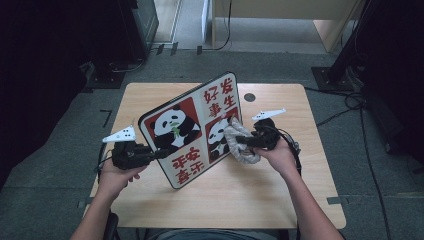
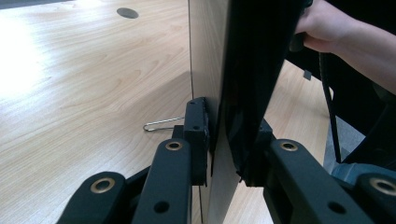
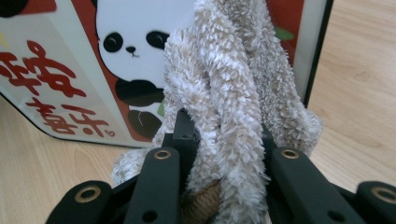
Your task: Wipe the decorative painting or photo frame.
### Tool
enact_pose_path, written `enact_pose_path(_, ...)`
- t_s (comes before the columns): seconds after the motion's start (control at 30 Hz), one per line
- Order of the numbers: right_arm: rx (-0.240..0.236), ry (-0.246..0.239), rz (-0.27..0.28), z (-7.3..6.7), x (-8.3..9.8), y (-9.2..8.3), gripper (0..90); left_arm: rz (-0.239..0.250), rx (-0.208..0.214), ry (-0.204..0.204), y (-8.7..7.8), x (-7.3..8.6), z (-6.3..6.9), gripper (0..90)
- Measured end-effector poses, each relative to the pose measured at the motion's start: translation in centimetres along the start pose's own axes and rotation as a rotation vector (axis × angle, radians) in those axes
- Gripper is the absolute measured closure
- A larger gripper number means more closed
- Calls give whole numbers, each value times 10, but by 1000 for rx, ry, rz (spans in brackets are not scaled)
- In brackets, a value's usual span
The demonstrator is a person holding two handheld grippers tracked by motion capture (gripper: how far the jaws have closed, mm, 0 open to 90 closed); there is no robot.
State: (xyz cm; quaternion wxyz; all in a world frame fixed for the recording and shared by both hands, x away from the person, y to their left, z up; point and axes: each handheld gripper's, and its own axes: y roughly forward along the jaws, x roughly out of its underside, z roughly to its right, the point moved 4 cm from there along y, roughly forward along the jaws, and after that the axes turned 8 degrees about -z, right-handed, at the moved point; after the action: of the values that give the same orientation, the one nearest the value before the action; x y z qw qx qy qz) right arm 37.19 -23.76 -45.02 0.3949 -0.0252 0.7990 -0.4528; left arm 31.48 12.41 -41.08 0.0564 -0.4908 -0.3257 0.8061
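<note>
A flat board printed with pandas and red characters (image 1: 192,127) stands tilted on its lower edge on the wooden table (image 1: 280,200). My left gripper (image 1: 159,154) is shut on the board's left edge, and in the left gripper view the board (image 2: 210,70) runs edge-on between the pads (image 2: 196,123). My right gripper (image 1: 239,142) is shut on a fluffy beige cloth (image 1: 241,142) and presses it against the board's right part, over the lower panda. In the right gripper view the cloth (image 3: 233,93) hangs bunched between the jaws in front of the board (image 3: 60,79).
A dark round hole (image 1: 249,97) sits in the table's far part, and appears as the hole (image 2: 127,12) in the left gripper view. A thin metal clip (image 2: 161,124) lies on the table behind the board. Cables and dark stands surround the table on the grey floor.
</note>
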Motion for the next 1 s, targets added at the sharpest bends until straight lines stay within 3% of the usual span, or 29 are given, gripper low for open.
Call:
enact_pose_path(0.67,2,11,-67,6,28,24,728,-1,8,-7,0,-1,-1,770)
enact_pose_path(1.0,-9,23,-31,4,23,9,731,1,-6,-11,0,-1,0,774)
